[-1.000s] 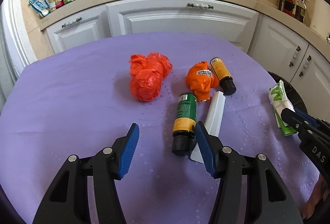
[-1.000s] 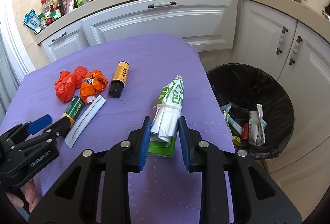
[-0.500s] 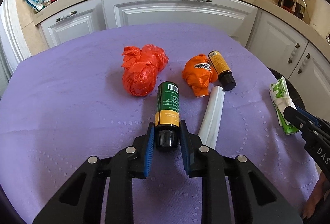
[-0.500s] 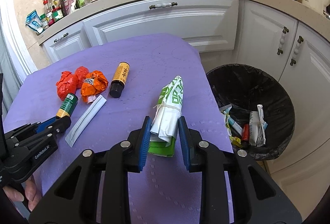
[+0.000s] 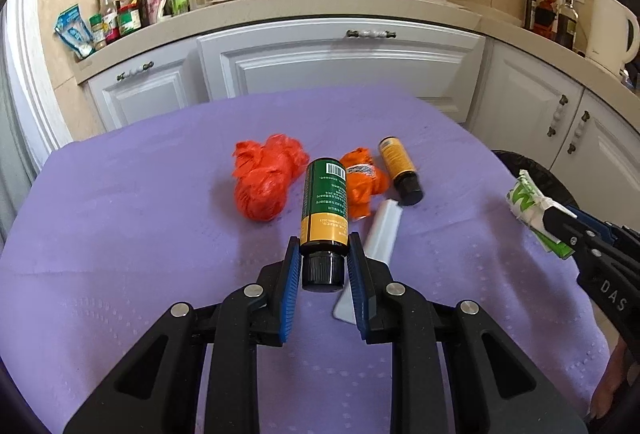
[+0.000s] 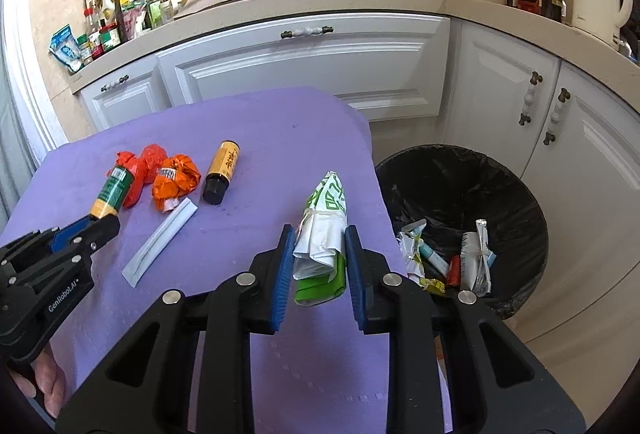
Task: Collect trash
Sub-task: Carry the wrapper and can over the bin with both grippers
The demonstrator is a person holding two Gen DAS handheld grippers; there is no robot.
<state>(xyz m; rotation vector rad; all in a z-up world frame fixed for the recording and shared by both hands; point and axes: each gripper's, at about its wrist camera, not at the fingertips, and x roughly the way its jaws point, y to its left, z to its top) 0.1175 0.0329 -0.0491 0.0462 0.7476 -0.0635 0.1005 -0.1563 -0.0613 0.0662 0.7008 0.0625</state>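
My left gripper (image 5: pixel 323 256) is shut on the black cap end of a green bottle (image 5: pixel 325 205), which is lifted off the purple table (image 5: pixel 120 226); the same bottle (image 6: pixel 112 190) shows at the left of the right wrist view. My right gripper (image 6: pixel 320 248) is shut on a white and green folded wrapper (image 6: pixel 324 226), held above the table's right edge. On the cloth lie a red crumpled bag (image 5: pixel 264 182), an orange crumpled bag (image 5: pixel 362 186), an amber bottle (image 5: pixel 400 170) and a white flat strip (image 5: pixel 380 234).
A black-lined trash bin (image 6: pixel 472 202) stands on the floor right of the table, holding several wrappers. White cabinets (image 6: pixel 304 62) and a cluttered counter run behind. A person's fingers (image 6: pixel 44 382) show at the lower left of the right wrist view.
The left gripper slid over the green bottle, shut on its cap end and raised it off the cloth. The right gripper kept its hold on the wrapper and stayed put.
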